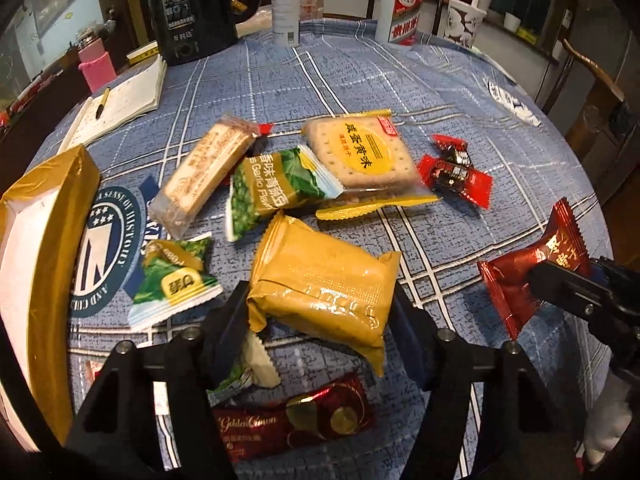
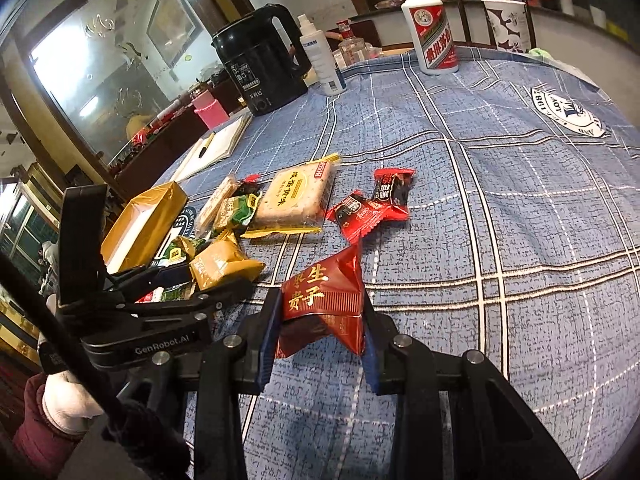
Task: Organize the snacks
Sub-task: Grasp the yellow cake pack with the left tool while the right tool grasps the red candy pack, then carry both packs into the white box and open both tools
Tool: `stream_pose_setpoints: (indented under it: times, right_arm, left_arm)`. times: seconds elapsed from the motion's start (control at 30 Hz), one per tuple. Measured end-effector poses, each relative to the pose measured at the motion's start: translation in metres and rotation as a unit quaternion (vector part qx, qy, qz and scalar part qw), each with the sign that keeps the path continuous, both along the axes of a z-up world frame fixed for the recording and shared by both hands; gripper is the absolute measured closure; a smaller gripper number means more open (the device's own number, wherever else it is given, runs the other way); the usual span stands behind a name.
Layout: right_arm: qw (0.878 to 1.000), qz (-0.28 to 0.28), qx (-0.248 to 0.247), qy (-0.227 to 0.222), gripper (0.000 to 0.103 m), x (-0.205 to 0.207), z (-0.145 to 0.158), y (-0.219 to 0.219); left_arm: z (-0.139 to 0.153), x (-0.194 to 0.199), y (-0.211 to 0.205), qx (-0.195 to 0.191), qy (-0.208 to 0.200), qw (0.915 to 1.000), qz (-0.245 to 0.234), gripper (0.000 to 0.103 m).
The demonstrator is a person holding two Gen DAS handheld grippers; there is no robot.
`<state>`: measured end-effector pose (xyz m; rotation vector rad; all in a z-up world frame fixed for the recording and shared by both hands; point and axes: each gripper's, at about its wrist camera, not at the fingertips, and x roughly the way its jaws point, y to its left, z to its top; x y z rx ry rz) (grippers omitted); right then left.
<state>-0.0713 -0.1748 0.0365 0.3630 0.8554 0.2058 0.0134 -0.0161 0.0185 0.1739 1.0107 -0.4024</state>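
My left gripper [image 1: 320, 312] is shut on a gold snack packet [image 1: 324, 284], which also shows in the right wrist view [image 2: 222, 264]. My right gripper [image 2: 320, 320] is shut on a dark red snack packet [image 2: 324, 300], seen at the right in the left wrist view [image 1: 528, 268]. A gold box with a white inside [image 1: 36, 264] lies open at the left. A cracker pack [image 1: 360, 152], a wafer pack [image 1: 204, 172], green pea packets [image 1: 276, 192], red candies [image 1: 456, 172] and a dark red bar [image 1: 296, 416] lie on the blue cloth.
A black kettle [image 1: 192, 8], a white spray bottle [image 1: 286, 4], a white liquor bottle [image 1: 402, 8], a paper cup [image 1: 460, 20], an open notebook with a pen [image 1: 120, 100] and a pink bottle [image 1: 96, 64] stand along the far table edge. A wooden chair [image 1: 592, 92] is at the right.
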Motion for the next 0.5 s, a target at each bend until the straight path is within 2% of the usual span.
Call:
stream_pose_setpoints:
  times: [0.27, 0.4, 0.5]
  right_arm:
    - [1.0, 0.007, -0.002, -0.021, 0.068, -0.015, 0.017, 0.012]
    - [0.999, 0.023, -0.005, -0.033, 0.068, -0.023, 0.032, 0.031]
    - [0.998, 0.037, -0.004, -0.04, 0.068, -0.024, 0.044, 0.053]
  left_arm:
    - [0.035, -0.029, 0.035, -0.081, -0.024, 0.996, 0.031, 0.037]
    - [0.058, -0.054, 0.077, -0.128, -0.048, 0.9884, 0.065, 0.037]
    - [0.068, -0.066, 0.111, -0.148, -0.064, 0.9822, 0.096, 0.037]
